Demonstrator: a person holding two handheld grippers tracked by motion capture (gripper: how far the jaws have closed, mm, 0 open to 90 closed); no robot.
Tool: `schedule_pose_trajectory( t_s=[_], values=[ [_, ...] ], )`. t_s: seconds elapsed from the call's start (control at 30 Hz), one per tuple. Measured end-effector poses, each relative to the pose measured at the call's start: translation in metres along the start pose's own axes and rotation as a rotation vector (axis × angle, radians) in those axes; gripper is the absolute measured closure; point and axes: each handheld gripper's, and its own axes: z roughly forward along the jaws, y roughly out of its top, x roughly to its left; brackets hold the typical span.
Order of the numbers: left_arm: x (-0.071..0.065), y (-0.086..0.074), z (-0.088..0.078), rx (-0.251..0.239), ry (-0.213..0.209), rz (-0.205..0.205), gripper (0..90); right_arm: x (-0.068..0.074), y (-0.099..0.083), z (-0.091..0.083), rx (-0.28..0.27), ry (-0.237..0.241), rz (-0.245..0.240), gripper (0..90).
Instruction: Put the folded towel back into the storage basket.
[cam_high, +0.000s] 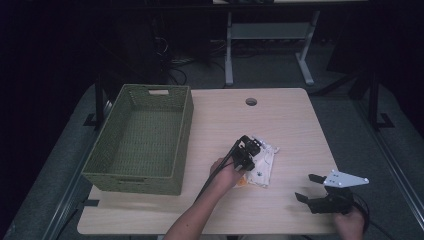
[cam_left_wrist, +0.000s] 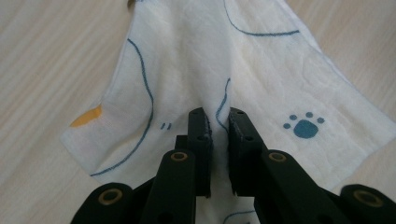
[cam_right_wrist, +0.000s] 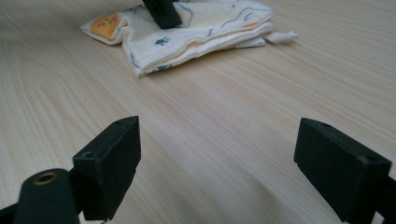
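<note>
From up top, the left gripper (cam_high: 248, 150) is sitting on a folded cloth (cam_high: 264, 167) near the middle of the table (cam_high: 285, 120), and that's about all you're getting from there since the hand is covering part of it. The left gripper view is filling in the rest: the left gripper (cam_left_wrist: 217, 122) is pinching a raised ridge of the cloth (cam_left_wrist: 196, 70) between its jaws, which are nearly closed with just a thin bit of fabric showing in the gap. You're also seeing the print up close, thin blue lines, a blue paw print (cam_left_wrist: 303, 125) and an orange patch (cam_left_wrist: 88, 116).

The right gripper view is showing something else again: the cloth (cam_right_wrist: 196, 32) from the side is lying in several stacked layers, with a loose corner sticking out at one end. The right gripper (cam_right_wrist: 217, 163) is hanging just over bare wood with its jaws spread wide and nothing between them. In the high view the right gripper (cam_high: 307, 187) is sitting near the front right corner, well apart from the cloth.

The table is light wood with a round cable hole (cam_high: 251, 101) near the far edge. A green woven basket (cam_high: 172, 130) is taking up the left side, nothing inside it. The room behind is dim, grey carpet, a white desk frame (cam_high: 270, 35) and some cables on the floor.
</note>
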Motion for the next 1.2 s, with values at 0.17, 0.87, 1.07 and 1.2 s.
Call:
schedule_pose_trajectory(
  t_s=[0.17,0.87,1.07,1.2],
  values=[
    [0.014,-0.007,-0.005,0.026,-0.112,-0.076,82.2,0.000,0.000,-0.001,0.002,-0.005,0.003,14.2],
    [0.046,-0.041,-0.048,-0.268,-0.413,-0.312,81.3,0.004,-0.001,-0.003,-0.025,-0.006,0.015,14.2],
    [0.054,-0.049,-0.061,-0.347,-0.495,-0.370,81.3,0.006,0.000,-0.003,-0.029,-0.011,0.014,14.2],
    [0.062,-0.055,-0.069,-0.420,-0.600,-0.428,81.3,0.006,0.000,-0.002,-0.025,-0.014,0.014,14.2]
  ],
)
